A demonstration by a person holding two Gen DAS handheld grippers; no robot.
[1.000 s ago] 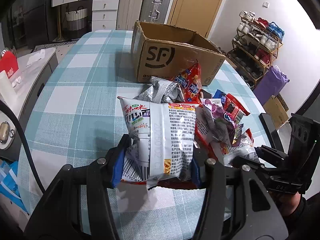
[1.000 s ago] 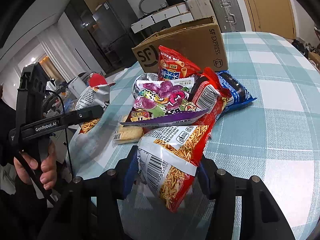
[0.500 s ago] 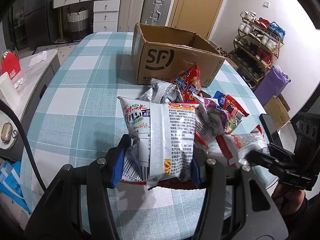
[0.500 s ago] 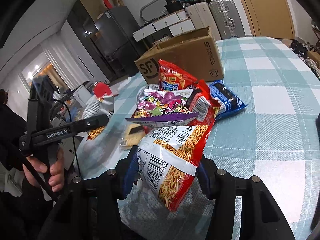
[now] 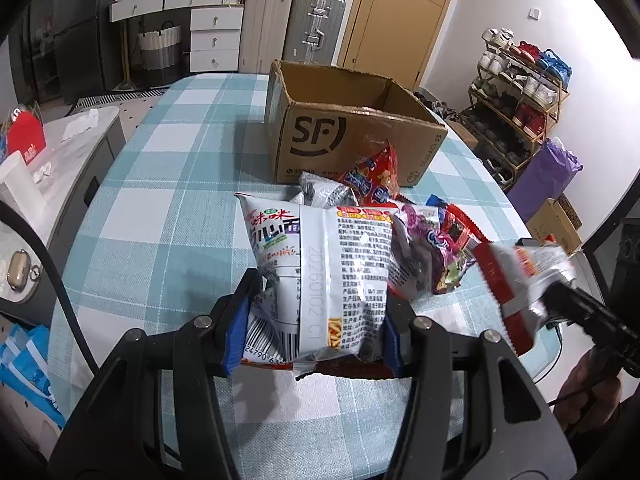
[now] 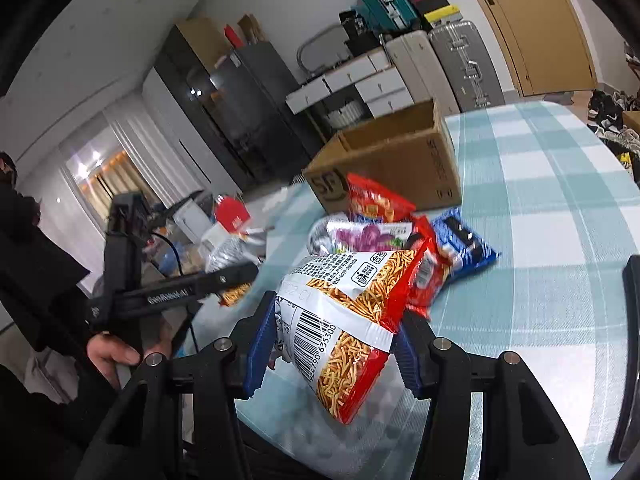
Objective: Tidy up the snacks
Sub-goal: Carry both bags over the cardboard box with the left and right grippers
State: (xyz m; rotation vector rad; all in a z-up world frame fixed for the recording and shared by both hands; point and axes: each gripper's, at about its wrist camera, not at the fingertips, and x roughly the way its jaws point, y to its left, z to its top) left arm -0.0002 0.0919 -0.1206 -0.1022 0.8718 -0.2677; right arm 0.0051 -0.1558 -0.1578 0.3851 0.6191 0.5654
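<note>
Snacks: the loose pile [image 5: 404, 216] is lying mid-tabletop, just in front of the cardboard box [image 5: 352, 132], which is standing open-topped toward the far edge of the checked tabletop [image 5: 168, 208]. I'm reading the box as the destination, since it looks empty from here and the packets are heaped against its near wall.

I'm holding one packet in each gripper. The left gripper [image 5: 314, 330] is clamping the white noodle-snack bag [image 5: 320, 268] at its lower seam, jaws pressed on both sides, bag standing upright above the near edge. The right gripper [image 6: 330, 344] is gripping the red noodle-snack bag [image 6: 348, 320] around its barcode end, tilted, hanging clear of the tabletop near the near-right edge. In the left view that bag is blurred, so I judge it is moving.

Pinching the seam ends is keeping the puffed bodies uncrushed.

Smaller items remaining in the pile: purple packet [image 6: 370, 236], blue packet [image 6: 466, 246], red packet [image 6: 374, 200] leaning against the box.
</note>
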